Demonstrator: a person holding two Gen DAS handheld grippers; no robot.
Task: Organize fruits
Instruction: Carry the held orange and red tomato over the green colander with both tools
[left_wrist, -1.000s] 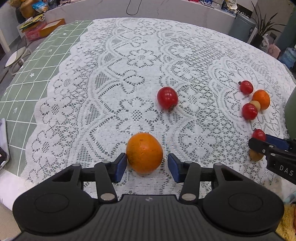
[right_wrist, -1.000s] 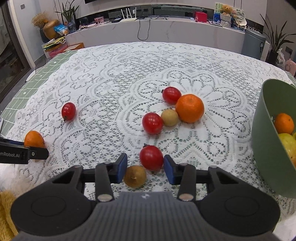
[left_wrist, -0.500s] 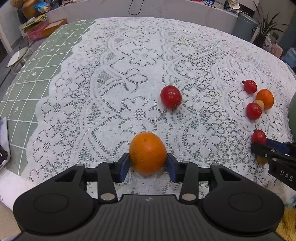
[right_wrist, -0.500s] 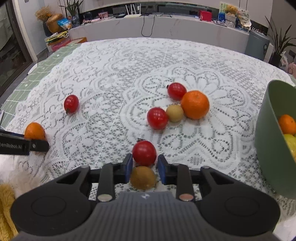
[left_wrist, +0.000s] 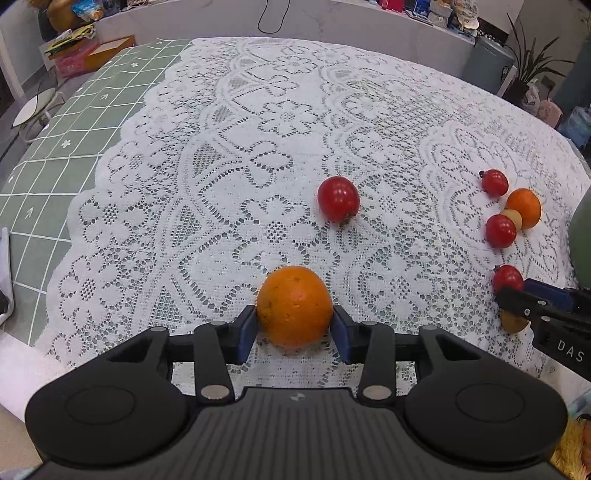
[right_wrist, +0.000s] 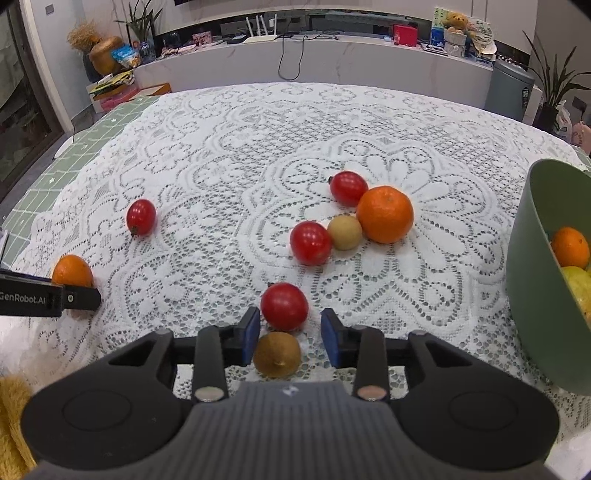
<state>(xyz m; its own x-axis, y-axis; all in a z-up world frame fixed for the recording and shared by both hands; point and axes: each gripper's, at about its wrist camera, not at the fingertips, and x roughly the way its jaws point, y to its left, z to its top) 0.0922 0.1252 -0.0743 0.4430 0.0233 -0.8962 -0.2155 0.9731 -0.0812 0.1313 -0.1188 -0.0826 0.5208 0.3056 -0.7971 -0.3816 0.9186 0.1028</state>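
Both cameras sit close behind their fingers, looking down at the desk (left_wrist: 155, 155); both see the red fruits (right_wrist: 310, 243).

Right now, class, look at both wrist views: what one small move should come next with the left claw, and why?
Probably lift the orange straight up. The left claw has both pads against its sides, and it seems to sit on the lace cloth still. The green bowl, already holding fruit, stands off to the right. The right claw is opening around a brown fruit and has gripped nothing.
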